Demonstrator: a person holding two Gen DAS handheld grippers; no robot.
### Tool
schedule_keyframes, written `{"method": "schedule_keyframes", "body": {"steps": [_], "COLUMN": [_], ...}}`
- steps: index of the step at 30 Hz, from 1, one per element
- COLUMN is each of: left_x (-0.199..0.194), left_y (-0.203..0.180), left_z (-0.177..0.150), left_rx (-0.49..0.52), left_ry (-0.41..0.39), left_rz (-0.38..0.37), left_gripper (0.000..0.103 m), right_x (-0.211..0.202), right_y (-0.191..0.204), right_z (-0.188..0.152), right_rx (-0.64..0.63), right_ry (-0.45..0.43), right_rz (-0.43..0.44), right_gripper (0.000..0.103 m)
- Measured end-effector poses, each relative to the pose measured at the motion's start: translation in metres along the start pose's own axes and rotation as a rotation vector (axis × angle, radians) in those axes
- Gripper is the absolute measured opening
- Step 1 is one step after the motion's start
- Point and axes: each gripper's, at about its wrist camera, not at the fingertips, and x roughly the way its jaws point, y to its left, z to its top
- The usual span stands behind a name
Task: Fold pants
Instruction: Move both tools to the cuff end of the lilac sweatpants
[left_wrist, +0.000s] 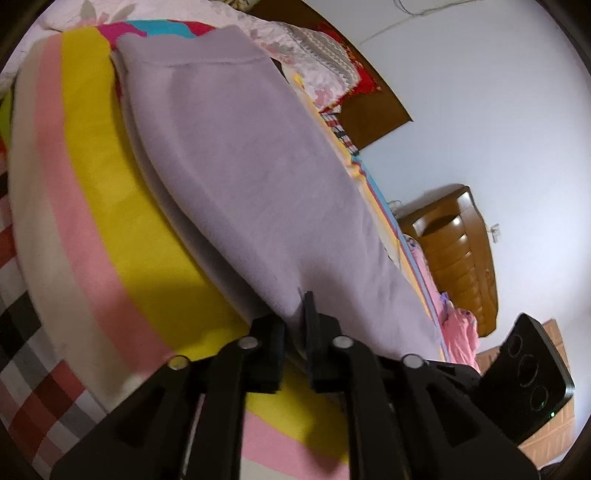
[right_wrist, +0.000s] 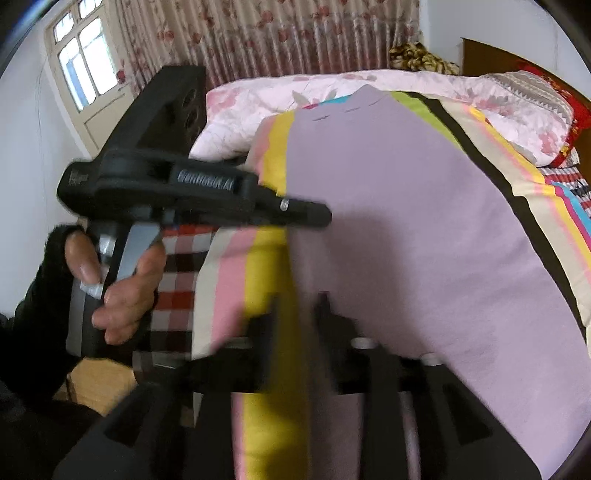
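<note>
Lavender pants lie flat and folded lengthwise on a striped blanket spread over a bed. My left gripper is at their near edge, its jaws a narrow gap apart with a fold of the lavender cloth between them, not pinched. The right wrist view shows the pants running away up the bed. My right gripper is blurred and stands open over the pants' left edge and the yellow stripe, holding nothing. A hand holds the left gripper, which touches that same edge.
A pink floral quilt is bunched at the far end of the bed by a wooden headboard. A wooden cabinet stands beside the bed. A window and a curtain are behind it. A red checked sheet covers the bed's near edge.
</note>
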Motion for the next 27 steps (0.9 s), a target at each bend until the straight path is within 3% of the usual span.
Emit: {"method": "schedule_keyframes", "body": {"steps": [1,3,4,5,7,9,10,13,15,16,18,19,22,25,27], "left_x": [-0.005,-0.022,-0.033,-0.041,-0.043,-0.028,-0.019,0.017,0.008,-0.008,-0.028,-0.038,-0.041,-0.026,-0.017], "left_y": [0.000,-0.002,-0.005,-0.011,-0.022,-0.028,-0.029,-0.019,-0.017,-0.015,-0.002,0.015,0.062,0.082,0.088], "left_z": [0.002,0.006,0.006,0.008,0.010,0.013,0.015,0.025,0.033,0.040,0.048,0.056,0.078,0.095,0.102], "left_rx": [-0.004,-0.020,-0.007,0.029,0.093,0.121,0.134,0.150,0.127,0.117,0.079,0.021,-0.163,-0.221,-0.250], "left_ry": [-0.017,-0.086,-0.145,-0.198,-0.213,-0.176,-0.156,-0.070,-0.099,-0.154,-0.227,-0.258,-0.246,-0.209,-0.198], "left_rz": [0.022,0.068,0.111,0.143,0.138,0.124,0.132,0.187,0.140,0.119,0.146,0.135,-0.003,-0.112,-0.100], "left_gripper": [0.026,0.080,0.083,0.084,0.085,0.085,0.085,0.087,0.088,0.089,0.101,0.101,0.100,0.097,0.097], "right_x": [-0.004,-0.018,-0.025,-0.030,-0.029,-0.010,-0.010,-0.013,-0.026,-0.032,-0.045,-0.047,-0.038,-0.012,0.011], "right_y": [0.003,0.004,0.001,-0.004,-0.019,-0.025,-0.020,-0.018,-0.022,-0.026,-0.038,-0.045,-0.076,-0.121,-0.145], "right_z": [0.000,0.000,0.000,-0.001,-0.006,-0.017,-0.019,-0.013,-0.005,-0.002,0.010,0.018,0.051,0.094,0.127], "right_rx": [-0.012,-0.016,0.000,0.023,0.092,0.123,0.090,0.073,0.065,0.063,0.047,0.035,-0.001,0.050,0.076], "right_ry": [0.002,-0.029,-0.048,-0.063,-0.062,0.012,-0.013,0.026,0.006,-0.010,-0.056,-0.064,-0.073,-0.083,-0.082], "right_rz": [0.013,0.020,0.013,0.006,0.016,0.048,0.038,0.032,-0.010,-0.015,-0.037,-0.048,-0.045,0.045,0.101], "right_gripper": [0.057,0.057,0.057,0.057,0.057,0.059,0.061,0.060,0.060,0.060,0.060,0.064,0.068,0.068,0.068]}}
